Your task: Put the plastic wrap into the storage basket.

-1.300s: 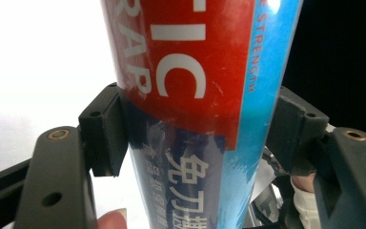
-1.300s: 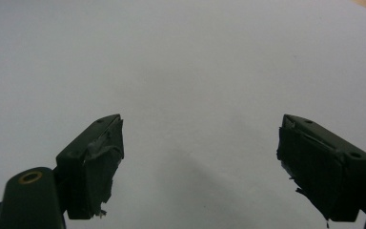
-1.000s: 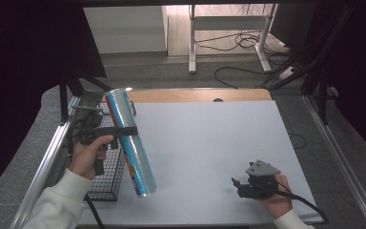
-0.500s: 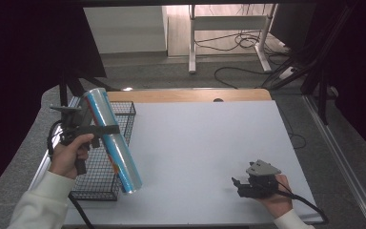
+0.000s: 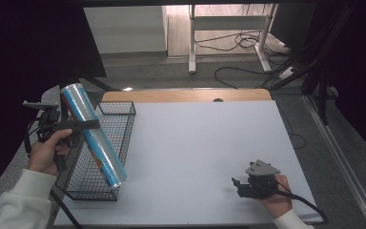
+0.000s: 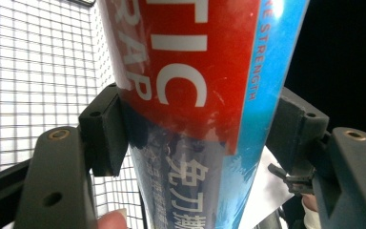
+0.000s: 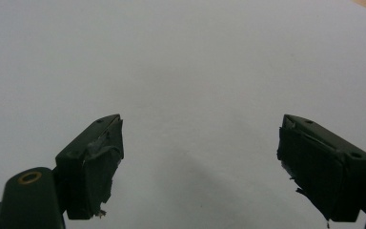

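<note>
Two grippers are in use, one loaded and one idle. The left gripper (image 5: 78, 125) is clenched across a roll of plastic wrap (image 5: 93, 134), its pads pressing both sides of the tube, as the left gripper view confirms with the roll (image 6: 190, 95) wedged between the jaws. The roll hangs tilted over the wire basket (image 5: 124, 143) at the left edge of the table (image 5: 209, 143): its upper end leans far and left, its lower end points near and right, close above the basket's right wall near the near corner. Whether that lower end touches the wire cannot be told.

The right gripper (image 5: 238, 185) rests on the table at the near right, well apart from the basket, jaws spread wide with nothing between them; the right gripper view shows bare tabletop ahead of its pads (image 7: 95, 162).

Judgement: the step in hand is placing the roll into the basket. The next move calls for bringing the lower end inside the right wall, levelling the roll along the basket's length, lowering it to the mesh floor, then releasing. The likely risk is the end catching on the rim.
</note>
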Demonstrator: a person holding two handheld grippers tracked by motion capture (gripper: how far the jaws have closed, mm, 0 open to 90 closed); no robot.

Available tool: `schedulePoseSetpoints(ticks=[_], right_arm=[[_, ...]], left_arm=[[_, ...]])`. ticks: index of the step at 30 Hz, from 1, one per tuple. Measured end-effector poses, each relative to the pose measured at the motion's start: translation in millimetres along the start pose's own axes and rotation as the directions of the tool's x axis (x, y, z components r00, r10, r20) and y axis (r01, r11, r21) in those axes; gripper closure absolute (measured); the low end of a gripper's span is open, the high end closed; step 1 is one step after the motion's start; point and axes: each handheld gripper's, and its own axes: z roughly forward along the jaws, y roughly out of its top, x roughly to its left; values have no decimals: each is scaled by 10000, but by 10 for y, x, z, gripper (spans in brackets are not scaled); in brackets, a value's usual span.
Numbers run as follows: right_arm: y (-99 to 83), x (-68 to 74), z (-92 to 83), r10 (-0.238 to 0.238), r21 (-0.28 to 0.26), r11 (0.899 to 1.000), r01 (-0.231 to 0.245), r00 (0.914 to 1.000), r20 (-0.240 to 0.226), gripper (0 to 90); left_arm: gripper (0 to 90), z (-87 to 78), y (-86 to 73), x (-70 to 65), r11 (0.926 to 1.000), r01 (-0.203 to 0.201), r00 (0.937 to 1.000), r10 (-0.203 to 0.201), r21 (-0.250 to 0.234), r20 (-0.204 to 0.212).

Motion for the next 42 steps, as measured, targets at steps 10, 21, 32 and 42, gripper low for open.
schedulePoseSetpoints(ticks=[10,21,32,42], right_arm=[[-1,0,2,-4,12,10000,4,10000,35,160],[-3,-1,7,-55,60,10000,55,10000,79,159],[-5,-1,11,-87,81,9999,86,9999,94,159],[-6,-1,17,-98,74,9999,97,9999,106,160]], left_arm=[[321,-108,18,145,9997,177,9998,-178,-187,-28],[321,-312,72,233,9989,197,9996,-205,-435,-168],[321,-162,62,448,9996,289,9945,-285,29,-1012],[320,162,12,538,9972,272,9858,-154,690,-1670]])
